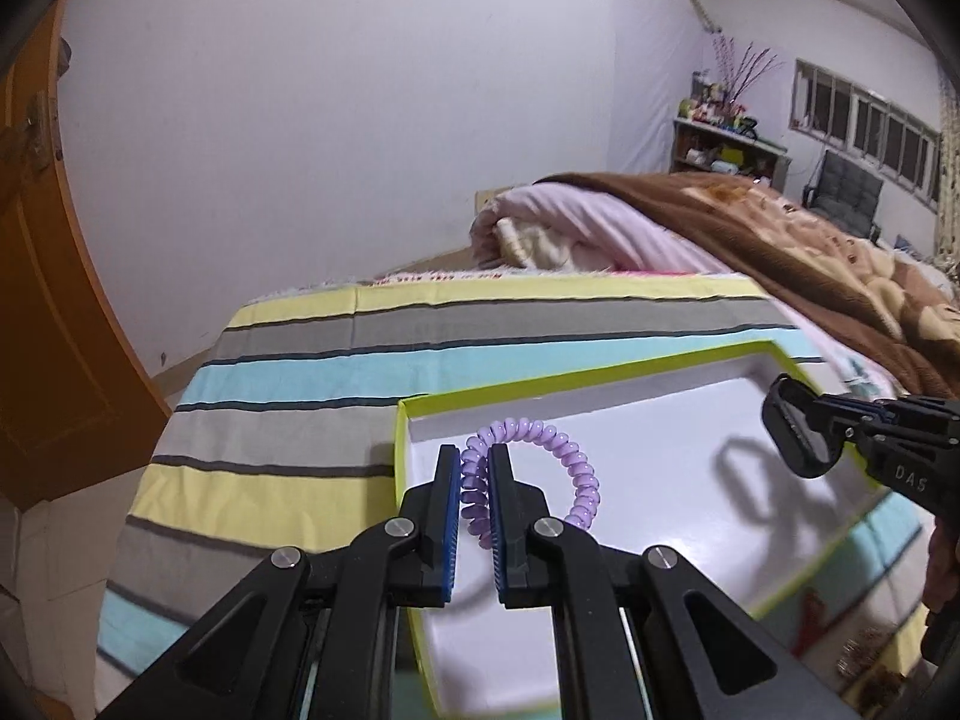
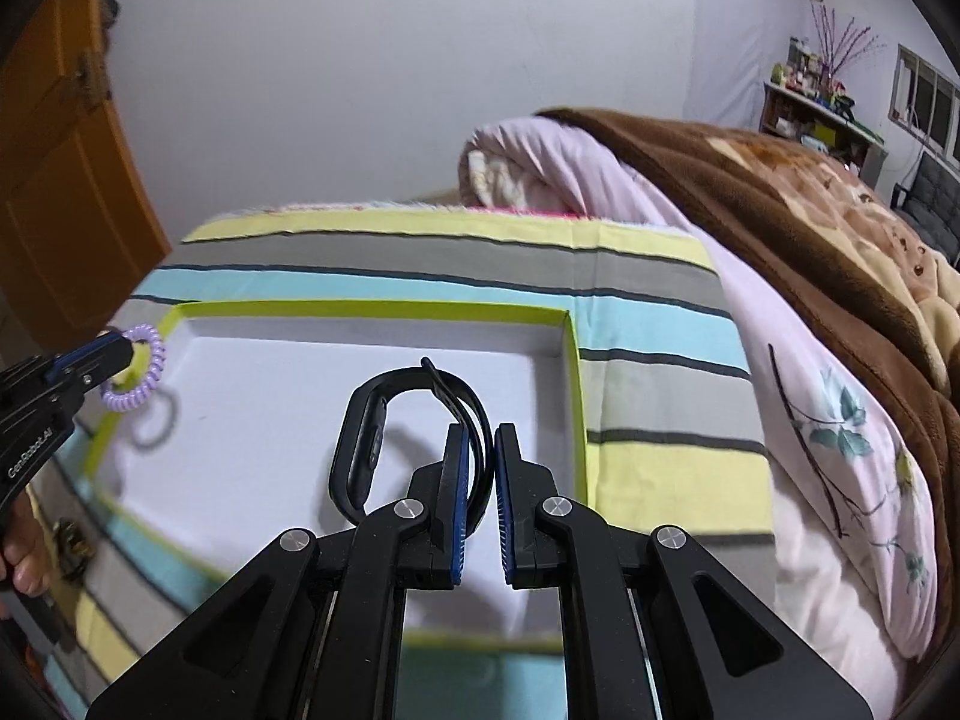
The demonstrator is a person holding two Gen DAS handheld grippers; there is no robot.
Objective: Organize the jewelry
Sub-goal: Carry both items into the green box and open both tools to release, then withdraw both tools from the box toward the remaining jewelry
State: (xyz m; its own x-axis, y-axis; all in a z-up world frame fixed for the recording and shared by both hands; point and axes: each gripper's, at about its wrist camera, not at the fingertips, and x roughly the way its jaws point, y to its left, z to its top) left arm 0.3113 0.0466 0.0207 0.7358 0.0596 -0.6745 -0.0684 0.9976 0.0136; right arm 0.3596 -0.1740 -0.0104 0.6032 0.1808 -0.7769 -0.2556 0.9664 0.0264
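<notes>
We have the left gripper (image 1: 474, 468) pinched narrow on one purple spiral hair tie (image 1: 540, 468), its two blue-padded fingers (image 1: 449, 516) squeezing the coil's near-left arc while the rest of the loop hangs free to the right, above the tray's left corner. Our right gripper (image 2: 480, 450) is likewise closed down on one black wristband (image 2: 396, 438), clamping the strap side between its pads; the band's oval body sticks out to the left, and the part of the strap between the fingers is mostly hidden. Both pieces are held up over one shallow white tray (image 2: 300, 384) with a lime-green rim (their shadows fall on its floor, so neither seems to touch it). The tray's near edge is cut off behind the gripper bodies in both wrist views. It lies on a striped cloth (image 1: 288, 360) of yellow, grey and turquoise bands. Beyond that we see a pink quilt (image 2: 600, 180) and a brown blanket (image 2: 780, 180). Small objects by the tray's near corners are too blurred to identify.
</notes>
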